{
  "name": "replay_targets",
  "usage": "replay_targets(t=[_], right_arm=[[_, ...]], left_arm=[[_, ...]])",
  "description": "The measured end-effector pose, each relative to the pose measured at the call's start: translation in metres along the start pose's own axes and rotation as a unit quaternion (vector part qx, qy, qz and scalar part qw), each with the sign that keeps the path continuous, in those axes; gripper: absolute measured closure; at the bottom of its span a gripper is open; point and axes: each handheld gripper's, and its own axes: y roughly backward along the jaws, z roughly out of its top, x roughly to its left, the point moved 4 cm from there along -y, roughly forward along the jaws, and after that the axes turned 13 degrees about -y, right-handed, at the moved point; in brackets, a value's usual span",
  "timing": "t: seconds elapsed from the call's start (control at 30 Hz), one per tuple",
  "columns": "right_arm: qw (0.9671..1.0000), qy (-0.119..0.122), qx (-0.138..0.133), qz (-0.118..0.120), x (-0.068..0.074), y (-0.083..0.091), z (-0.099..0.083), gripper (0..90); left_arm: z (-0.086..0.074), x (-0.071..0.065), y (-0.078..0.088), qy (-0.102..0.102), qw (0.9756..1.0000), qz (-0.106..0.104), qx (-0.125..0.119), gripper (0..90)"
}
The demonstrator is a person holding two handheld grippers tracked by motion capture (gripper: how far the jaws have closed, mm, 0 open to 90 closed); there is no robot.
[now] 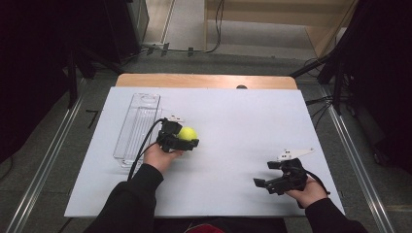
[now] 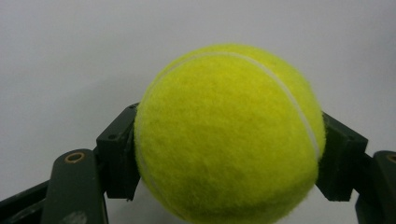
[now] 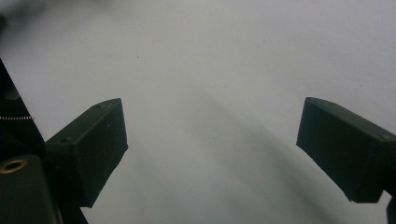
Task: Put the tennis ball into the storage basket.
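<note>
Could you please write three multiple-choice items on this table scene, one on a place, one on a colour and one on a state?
1. Where does the clear plastic container lie relative to the left gripper?
A. To its left on the table
B. To its right, near the right gripper
C. Under the ball

2. What colour is the tennis ball?
A. Orange
B. Yellow-green
C. White

3. How do the right gripper jaws stand?
A. Shut on the ball
B. Shut on the container
C. Open, with nothing between them

Answers:
1 A, since the high view shows the container left of the hand with the ball.
2 B, since the felt is bright yellow-green with a pale seam.
3 C, since the right gripper view shows the jaws wide apart over the bare white table.
</note>
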Motion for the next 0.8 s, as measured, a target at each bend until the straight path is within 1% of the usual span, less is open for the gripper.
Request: replay_targets(t=[0.07,0.2,0.53,0.8], right_arm=[[1.0,0.0,-0.001,0.0,0.0,0.0,0.0,6.8],[1.0,0.0,0.0,0.0,0.0,0.0,0.0,6.8],[1.0,0.001,0.001,0.001,0.0,0.0,0.0,6.8],[1.0,0.0,-0.002,0.0,0.0,0.0,0.0,6.8]], left_arm=[[0.002,-0.001,0.002,-0.007,1.0,0.0,0.001,25.7],[0.006,-0.003,0.005,-0.007,0.9999,-0.01,-0.001,25.7],[0.012,-0.007,0.014,-0.014,0.9996,-0.023,0.0,25.7],[0.016,-0.009,0.021,-0.025,0.9993,-0.026,0.004,25.7]])
